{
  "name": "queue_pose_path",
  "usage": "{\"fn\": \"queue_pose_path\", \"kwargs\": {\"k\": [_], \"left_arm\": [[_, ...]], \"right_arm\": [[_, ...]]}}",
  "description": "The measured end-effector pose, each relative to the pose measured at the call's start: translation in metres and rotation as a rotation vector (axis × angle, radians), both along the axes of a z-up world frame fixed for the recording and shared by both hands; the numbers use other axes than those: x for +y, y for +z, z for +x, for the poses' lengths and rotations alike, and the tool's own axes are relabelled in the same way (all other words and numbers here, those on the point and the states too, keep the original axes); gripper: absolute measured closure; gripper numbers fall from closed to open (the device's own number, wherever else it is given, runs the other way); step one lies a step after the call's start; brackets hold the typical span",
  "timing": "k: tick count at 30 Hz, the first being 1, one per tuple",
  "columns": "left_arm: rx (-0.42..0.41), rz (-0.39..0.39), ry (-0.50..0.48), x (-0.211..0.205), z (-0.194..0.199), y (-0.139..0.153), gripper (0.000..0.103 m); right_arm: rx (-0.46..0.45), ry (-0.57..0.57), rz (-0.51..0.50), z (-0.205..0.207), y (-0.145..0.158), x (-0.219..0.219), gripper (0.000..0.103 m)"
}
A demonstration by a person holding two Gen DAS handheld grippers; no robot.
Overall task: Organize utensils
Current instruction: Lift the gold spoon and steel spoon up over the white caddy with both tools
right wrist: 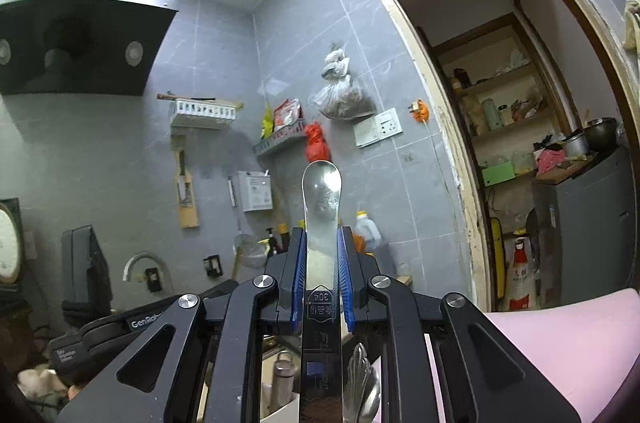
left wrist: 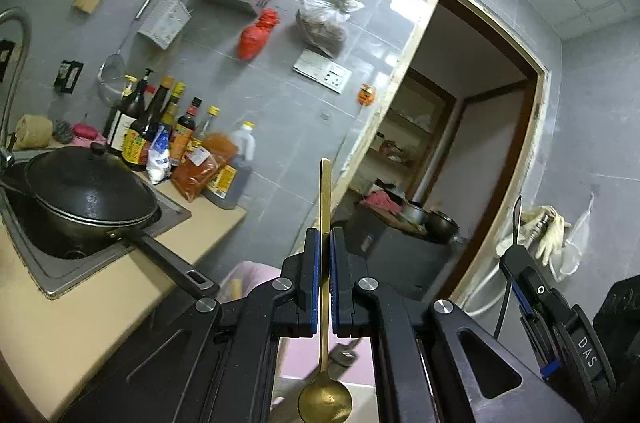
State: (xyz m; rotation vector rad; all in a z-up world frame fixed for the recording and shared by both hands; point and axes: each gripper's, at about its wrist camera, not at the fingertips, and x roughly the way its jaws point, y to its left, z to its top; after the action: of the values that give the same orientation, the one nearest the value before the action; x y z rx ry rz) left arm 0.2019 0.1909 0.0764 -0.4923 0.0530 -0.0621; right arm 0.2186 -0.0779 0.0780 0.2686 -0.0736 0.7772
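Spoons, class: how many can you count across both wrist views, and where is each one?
3. A gold metal spoon clamped in the left gripper, bowl toward the camera. A flat silver steel spoon in the right gripper. A ridged silver spoon bowl lies below it. Others may be hidden.

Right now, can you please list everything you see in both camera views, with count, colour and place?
gold spoon: 1, gold, clamped in left tongs, bowl toward camera
steel spoon: 1, silver, clamped in right tongs, bowl pointing forward
wok with lid: 1, black, in the sink
sauce bottles: several, dark and yellow, on counter by wall
red bag: 1, red, hanging on wall
range hood: 1, black, upper left
doorway: 1, wooden frame, right
left tongs: 1, black, blue pads
right tongs: 1, black, blue pads
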Motion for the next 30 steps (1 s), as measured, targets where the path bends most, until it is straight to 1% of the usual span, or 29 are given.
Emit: {"fn": "queue_pose_path", "kwargs": {"k": [2, 4, 6, 11, 13, 15, 18, 24, 28, 30], "left_arm": [[-0.008, 0.006, 0.017, -0.004, -0.004, -0.006, 0.101], [-0.05, 0.034, 0.062, -0.007, -0.012, -0.009, 0.101], [-0.073, 0.045, 0.088, -0.009, -0.016, -0.01, 0.101], [-0.146, 0.077, 0.142, -0.017, -0.032, -0.015, 0.1], [-0.187, 0.099, 0.159, -0.021, -0.038, -0.016, 0.1], [-0.206, 0.127, 0.163, -0.023, -0.039, -0.016, 0.1], [-0.215, 0.161, 0.169, -0.029, -0.036, -0.019, 0.1], [-0.231, 0.223, 0.213, -0.04, -0.033, -0.03, 0.1], [-0.219, 0.244, 0.212, -0.045, -0.028, -0.035, 0.1], [-0.204, 0.242, 0.206, -0.045, -0.026, -0.038, 0.1]], "right_arm": [[-0.018, -0.019, -0.011, 0.001, -0.007, 0.006, 0.09], [-0.032, -0.033, -0.028, 0.0, -0.012, 0.009, 0.09], [-0.041, -0.048, -0.046, 0.001, -0.018, 0.013, 0.09], [-0.027, -0.058, -0.073, 0.006, -0.03, 0.016, 0.09], [-0.024, -0.059, -0.08, 0.008, -0.033, 0.016, 0.09], [-0.017, -0.057, -0.081, 0.009, -0.035, 0.014, 0.09], [-0.022, -0.062, -0.085, 0.009, -0.035, 0.015, 0.09], [-0.037, -0.066, -0.086, 0.005, -0.039, 0.015, 0.089], [-0.043, -0.07, -0.105, 0.004, -0.043, 0.02, 0.089], [-0.047, -0.073, -0.113, 0.003, -0.044, 0.022, 0.089]]}}
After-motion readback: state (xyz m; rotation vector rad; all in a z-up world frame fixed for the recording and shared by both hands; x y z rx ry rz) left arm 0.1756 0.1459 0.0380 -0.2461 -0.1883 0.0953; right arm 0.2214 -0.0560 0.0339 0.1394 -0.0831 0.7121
